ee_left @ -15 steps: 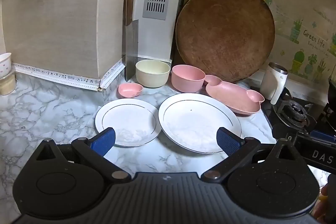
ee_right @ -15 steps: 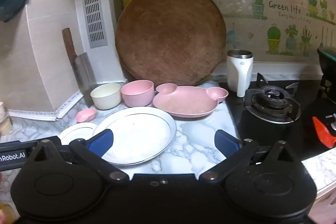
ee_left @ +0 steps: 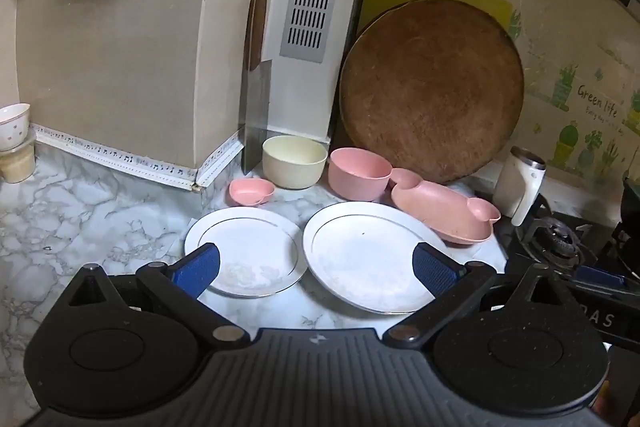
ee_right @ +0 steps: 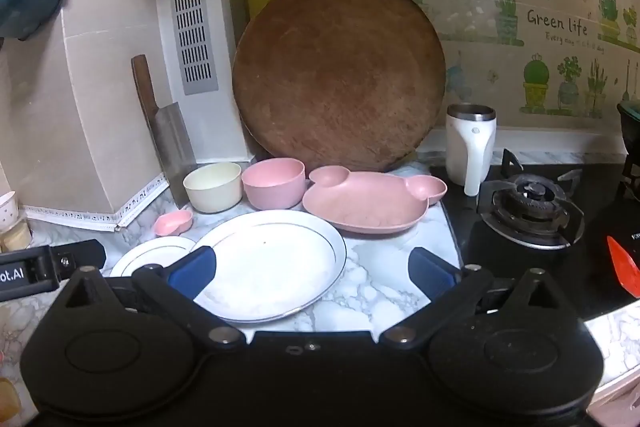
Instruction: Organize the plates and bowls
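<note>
On the marble counter lie a small white plate (ee_left: 248, 251) and a larger white plate (ee_left: 368, 255), side by side. Behind them stand a small pink dish (ee_left: 251, 191), a cream bowl (ee_left: 294, 167), a pink bowl (ee_left: 359, 173) and a pink bear-shaped tray (ee_left: 444, 209). My left gripper (ee_left: 316, 267) hovers open near the front edges of both plates, holding nothing. In the right wrist view the large plate (ee_right: 272, 263) lies ahead left, with the cream bowl (ee_right: 214, 187), pink bowl (ee_right: 274, 183) and pink tray (ee_right: 372, 201) behind. My right gripper (ee_right: 312, 271) is open and empty.
A round wooden board (ee_left: 432, 91) and a yellow board lean on the wall, a cleaver (ee_left: 256, 115) stands beside them. A white mug (ee_right: 470, 147) and gas burner (ee_right: 530, 207) sit to the right. Stacked cups (ee_left: 14, 143) stand far left. The left gripper's body (ee_right: 48, 267) shows at left.
Both views have shifted only slightly; the dishes lie as before and both grippers stay open.
</note>
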Demonstrator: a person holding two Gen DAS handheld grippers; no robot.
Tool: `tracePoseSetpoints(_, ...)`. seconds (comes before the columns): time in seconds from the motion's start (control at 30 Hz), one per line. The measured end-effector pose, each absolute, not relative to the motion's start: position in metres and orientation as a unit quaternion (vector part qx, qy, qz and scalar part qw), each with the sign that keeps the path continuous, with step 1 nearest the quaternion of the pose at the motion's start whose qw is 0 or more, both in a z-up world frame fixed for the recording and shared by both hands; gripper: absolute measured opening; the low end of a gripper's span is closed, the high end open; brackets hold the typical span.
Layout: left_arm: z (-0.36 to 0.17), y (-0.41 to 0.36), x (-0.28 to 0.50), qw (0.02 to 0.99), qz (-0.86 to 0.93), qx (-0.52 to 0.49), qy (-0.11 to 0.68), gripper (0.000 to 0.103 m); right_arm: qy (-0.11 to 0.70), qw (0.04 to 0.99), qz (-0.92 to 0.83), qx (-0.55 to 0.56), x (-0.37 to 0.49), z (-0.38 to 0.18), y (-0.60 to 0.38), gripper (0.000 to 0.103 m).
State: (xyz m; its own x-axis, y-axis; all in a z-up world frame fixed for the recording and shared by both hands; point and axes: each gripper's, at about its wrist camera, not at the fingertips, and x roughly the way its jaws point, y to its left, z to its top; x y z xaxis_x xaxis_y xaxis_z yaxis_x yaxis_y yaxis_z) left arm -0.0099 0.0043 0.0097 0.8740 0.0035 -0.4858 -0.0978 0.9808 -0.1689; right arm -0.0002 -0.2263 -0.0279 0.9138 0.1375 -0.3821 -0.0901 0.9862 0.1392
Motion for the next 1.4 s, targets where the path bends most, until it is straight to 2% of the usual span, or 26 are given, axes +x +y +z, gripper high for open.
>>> tracePoseSetpoints(0.23,0.011,-0.004,-0.011,0.967,0.029,-0.070,0.245,0.103,0.172,0.982,0.066,0.042,-0.011,-0.025,-0.224,0.103)
tracePoseSetpoints(1.4,0.013,0.001,-0.017,0.969,0.026,-0.076,0.235,0.103,0.155,0.986,0.063,0.020,-0.017,-0.022,-0.218,0.101)
